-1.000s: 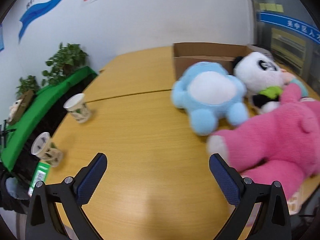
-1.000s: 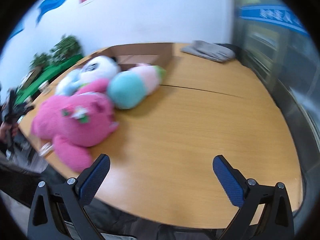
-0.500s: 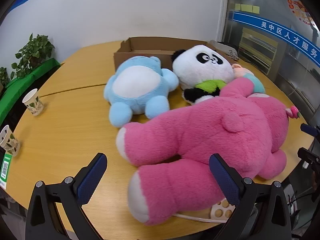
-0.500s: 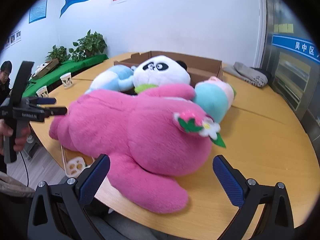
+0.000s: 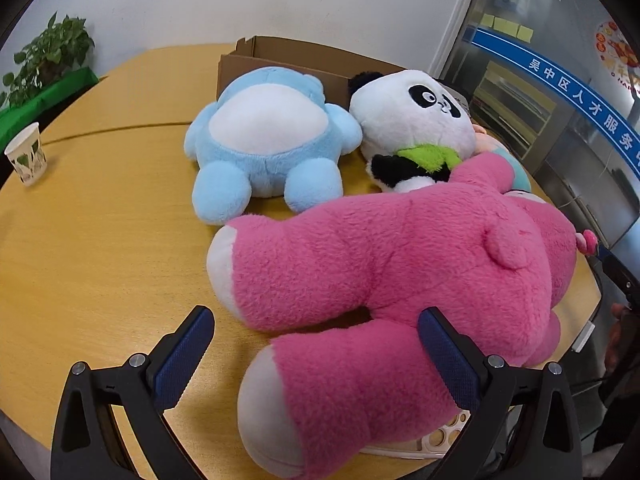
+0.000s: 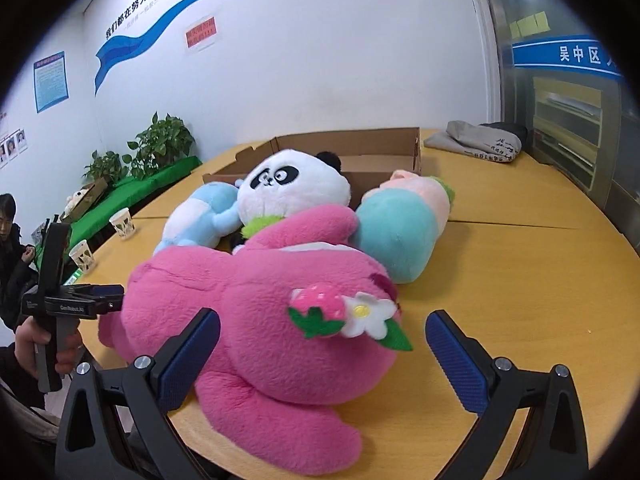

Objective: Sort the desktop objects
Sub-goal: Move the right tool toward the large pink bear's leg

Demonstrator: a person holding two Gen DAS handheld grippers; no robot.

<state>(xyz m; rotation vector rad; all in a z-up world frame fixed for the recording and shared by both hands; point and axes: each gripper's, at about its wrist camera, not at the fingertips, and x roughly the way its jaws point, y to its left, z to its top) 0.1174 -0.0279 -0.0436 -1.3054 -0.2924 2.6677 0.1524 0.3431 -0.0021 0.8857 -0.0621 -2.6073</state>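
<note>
Here the pink plush (image 5: pixel 400 264) lies between the spread fingers of each released hand-held gripper (image 5: pixel 316 354).

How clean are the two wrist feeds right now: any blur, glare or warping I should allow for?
Left wrist: sharp, even light; fisheye bows the table edge; soft shadow under the pink plush. Right wrist: pink plush slightly soft up close, panda crisp; dark vignette at corners, wall lines curve. No glare in either.

Bright, even indoor light, soft shadows, sharp focus, strong fisheye bending with black corners
</note>
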